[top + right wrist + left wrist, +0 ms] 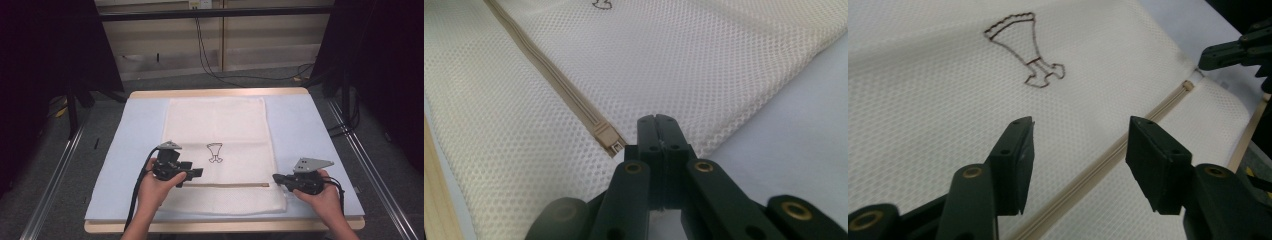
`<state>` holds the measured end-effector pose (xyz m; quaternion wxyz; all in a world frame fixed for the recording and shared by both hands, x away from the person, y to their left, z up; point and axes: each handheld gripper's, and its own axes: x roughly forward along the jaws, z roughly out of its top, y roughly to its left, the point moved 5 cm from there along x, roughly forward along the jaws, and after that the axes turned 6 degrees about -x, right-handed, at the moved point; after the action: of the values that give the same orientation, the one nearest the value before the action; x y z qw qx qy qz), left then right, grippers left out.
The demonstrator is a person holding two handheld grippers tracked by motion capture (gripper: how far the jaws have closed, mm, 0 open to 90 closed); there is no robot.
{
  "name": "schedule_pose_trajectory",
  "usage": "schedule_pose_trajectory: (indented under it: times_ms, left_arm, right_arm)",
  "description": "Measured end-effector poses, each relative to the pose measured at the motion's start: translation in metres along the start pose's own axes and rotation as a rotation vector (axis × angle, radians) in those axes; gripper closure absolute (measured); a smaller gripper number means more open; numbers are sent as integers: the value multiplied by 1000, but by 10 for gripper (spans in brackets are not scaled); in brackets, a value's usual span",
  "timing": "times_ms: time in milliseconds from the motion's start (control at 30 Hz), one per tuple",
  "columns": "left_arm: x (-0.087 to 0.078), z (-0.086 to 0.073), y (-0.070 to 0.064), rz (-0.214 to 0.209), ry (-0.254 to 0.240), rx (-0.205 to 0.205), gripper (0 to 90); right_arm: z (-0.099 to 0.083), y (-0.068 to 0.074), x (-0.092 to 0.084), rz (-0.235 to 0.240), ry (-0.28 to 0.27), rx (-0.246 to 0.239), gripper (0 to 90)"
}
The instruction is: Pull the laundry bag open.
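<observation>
Left gripper (1078, 165): jaws parted, nothing clamped, zipper (1108, 157) running beneath the gap. Right gripper (663, 125): jaws pressed together at the mesh bag's (215, 125) edge, zipper end (610, 139) just beside at 10 o'clock. Bag flat, mid-table.

Pale blue cloth (130, 150) covers wooden table (220, 93).

- A recording lab or test studio, not a home.
- Black curtains (45, 45) hang at both upper corners of the frame.
- A wooden table (215, 93) under a pale blue mat (135, 130) stands between metal floor rails (55, 175).
- Cables (210, 55) trail down the panelled back wall (270, 40), top centre.
</observation>
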<state>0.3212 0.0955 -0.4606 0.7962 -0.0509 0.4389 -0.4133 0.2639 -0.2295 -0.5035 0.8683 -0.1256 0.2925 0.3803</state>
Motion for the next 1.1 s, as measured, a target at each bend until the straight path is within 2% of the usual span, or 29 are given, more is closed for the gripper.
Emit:
schedule_pose_trajectory:
  times_ms: [33, 100, 167, 233, 367, 433, 567, 633, 667, 700, 800, 833, 900, 1067, 1100]
  left_arm:
    - [4, 2, -3, -12, 3, -10, 472]
    - [12, 4, -9, -33, 18, -15, 482]
    - [19, 6, -15, -51, 22, -40, 515]
    - [26, 8, -22, -67, 27, -57, 529]
    - [41, 10, -32, -54, 63, -52, 622]
    - [48, 10, -39, -82, 83, -68, 651]
    - [59, 12, -50, -93, 111, -70, 726]
    - [64, 12, -53, -87, 125, -59, 742]
    - [67, 12, -55, -96, 129, -72, 753]
    - [69, 12, -57, -97, 134, -68, 760]
    - [76, 12, -60, -90, 132, -53, 766]
    - [79, 12, -63, -96, 125, -65, 767]
    - [83, 10, -64, -89, 140, -42, 777]
    - [92, 9, -70, -114, 139, -88, 778]
    - [94, 9, -71, -113, 141, -82, 777]
  right_arm:
    - [1, 1, 1, 10, -4, 2, 900]
    - [2, 3, 2, -2, 0, 7, 900]
    - [2, 4, 3, 6, 7, 13, 900]
    - [0, 3, 3, -10, 21, 5, 900]
    - [0, 3, 1, -14, 24, 2, 900]
    - [-1, 4, 1, -23, 34, -13, 900]
    - [-2, 5, 3, -18, 42, -33, 900]
    - [-3, 6, 4, -20, 56, -37, 900]
    - [-3, 7, 4, -16, 62, -41, 900]
    - [-4, 7, 5, -18, 65, -45, 900]
    - [-4, 6, 5, -16, 64, -40, 900]
    - [-4, 6, 5, -18, 65, -35, 900]
    - [-6, 7, 6, -21, 74, -37, 900]
    - [-7, 8, 8, -26, 81, -42, 900]
    - [-8, 8, 8, -27, 82, -47, 900]
